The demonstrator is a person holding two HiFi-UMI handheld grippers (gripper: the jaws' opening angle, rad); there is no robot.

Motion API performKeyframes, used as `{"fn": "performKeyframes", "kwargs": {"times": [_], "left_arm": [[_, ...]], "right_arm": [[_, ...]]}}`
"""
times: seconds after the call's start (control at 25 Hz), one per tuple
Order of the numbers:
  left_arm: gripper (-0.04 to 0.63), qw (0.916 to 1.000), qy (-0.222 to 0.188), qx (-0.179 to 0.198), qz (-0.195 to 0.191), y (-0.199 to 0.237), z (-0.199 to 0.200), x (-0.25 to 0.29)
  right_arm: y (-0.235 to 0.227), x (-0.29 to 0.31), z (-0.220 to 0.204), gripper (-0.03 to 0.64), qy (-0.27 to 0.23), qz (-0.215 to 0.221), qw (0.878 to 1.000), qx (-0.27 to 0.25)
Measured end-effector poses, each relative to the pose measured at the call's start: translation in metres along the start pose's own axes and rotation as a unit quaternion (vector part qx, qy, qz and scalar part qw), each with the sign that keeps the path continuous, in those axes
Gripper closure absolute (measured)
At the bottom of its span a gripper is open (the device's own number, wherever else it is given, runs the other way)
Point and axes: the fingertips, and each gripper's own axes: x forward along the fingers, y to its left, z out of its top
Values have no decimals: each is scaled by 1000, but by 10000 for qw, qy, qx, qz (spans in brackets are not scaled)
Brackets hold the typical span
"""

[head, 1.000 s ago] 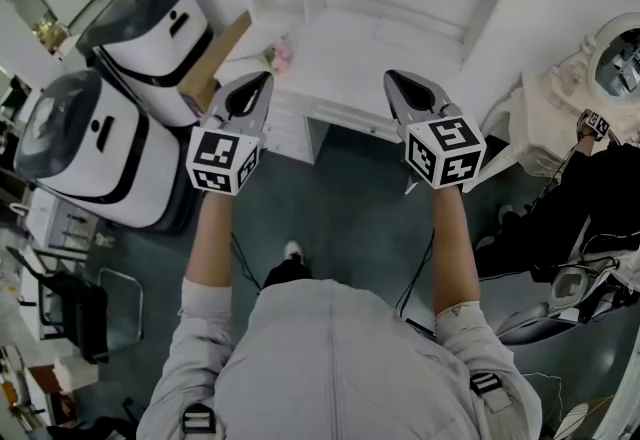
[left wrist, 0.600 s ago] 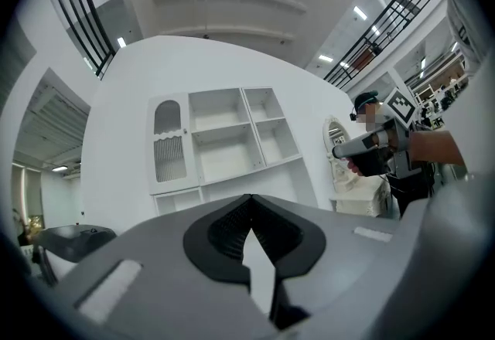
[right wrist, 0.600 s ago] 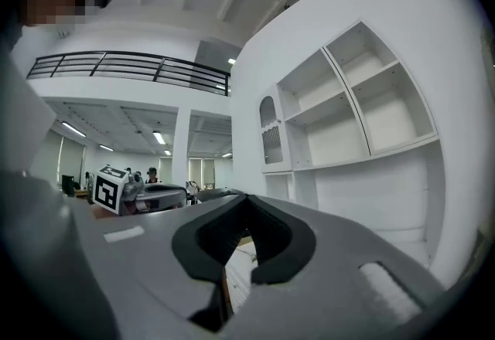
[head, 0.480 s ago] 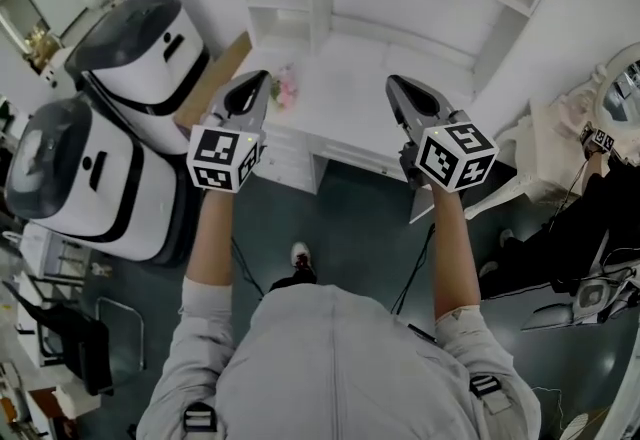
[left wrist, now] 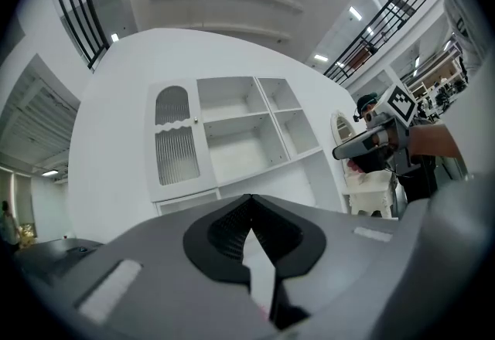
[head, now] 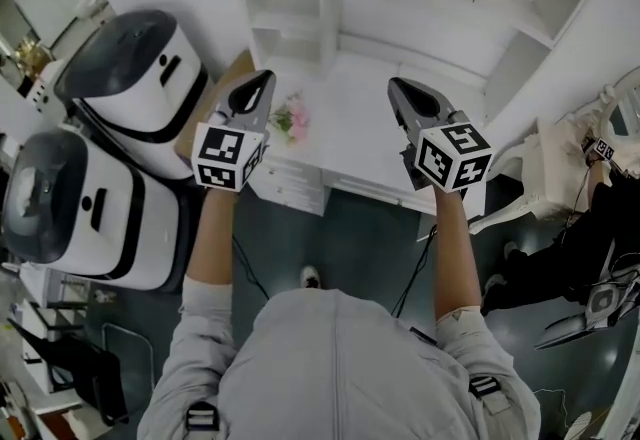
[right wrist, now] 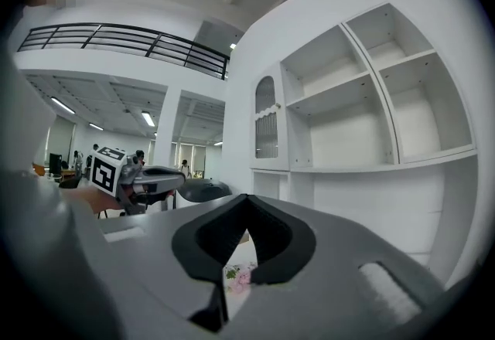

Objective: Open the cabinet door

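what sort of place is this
Probably a lab or demo hall, not a home: a white shelf cabinet, two bulky white machines beside it, a railed mezzanine overhead.

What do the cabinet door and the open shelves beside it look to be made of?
Cabinet door: matte white frame, likely painted board; its arched panel shows fine vertical ribs, fluted glass or slats, I cannot tell. Open shelves: same matte white, flat sharp-edged panels, probably painted or laminated board.

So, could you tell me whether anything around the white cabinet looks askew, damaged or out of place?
Nothing stands out: the cabinet door sits straight and closed, the open shelves are bare, and pink flowers rest on the desk.
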Motion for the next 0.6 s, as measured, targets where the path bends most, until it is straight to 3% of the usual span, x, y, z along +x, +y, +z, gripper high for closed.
{"fn": "performKeyframes", "kwargs": {"times": [0.6], "left_arm": [[577,9997,-29,106,-232,73,-23,49]], "right_arm": [[7,99,0,615,133,271,9994,140]]}}
